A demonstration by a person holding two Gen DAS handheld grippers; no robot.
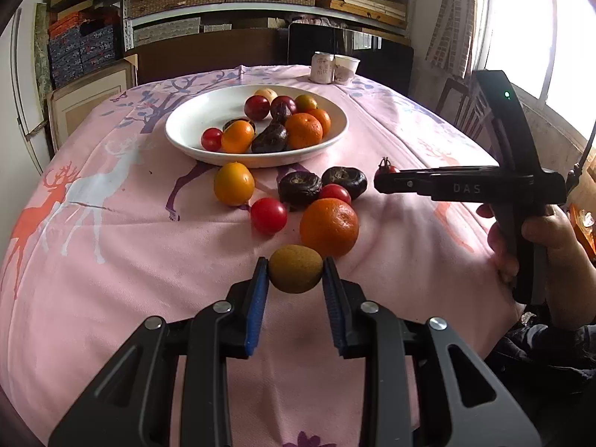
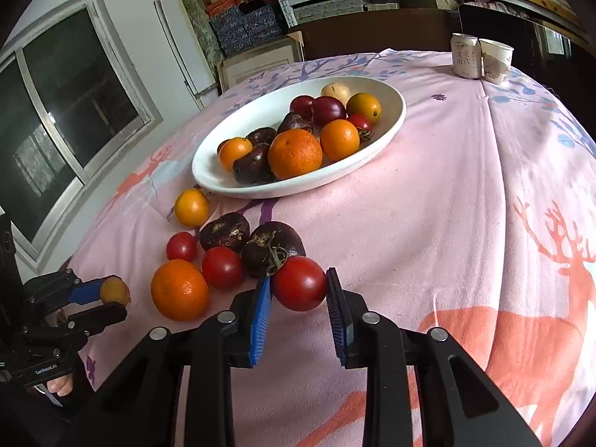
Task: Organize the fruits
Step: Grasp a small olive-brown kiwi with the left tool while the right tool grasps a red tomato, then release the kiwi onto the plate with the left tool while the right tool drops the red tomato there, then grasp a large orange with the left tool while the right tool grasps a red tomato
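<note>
My left gripper [image 1: 295, 270] is clamped on a small brown fruit [image 1: 295, 268], just off the pink cloth [image 1: 130, 260]. My right gripper [image 2: 300, 285] pinches a red tomato [image 2: 300, 283]. Loose fruit crowds twelve o'clock of my left gripper, before the white plate [image 1: 186, 138]; open cloth lies toward nine o'clock.

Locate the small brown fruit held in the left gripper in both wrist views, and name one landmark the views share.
Left wrist: small brown fruit at lower centre, clamped between the blue fingers.
Right wrist: same fruit at far left, in the other gripper.
Shared landmark: white plate of fruit.
</note>
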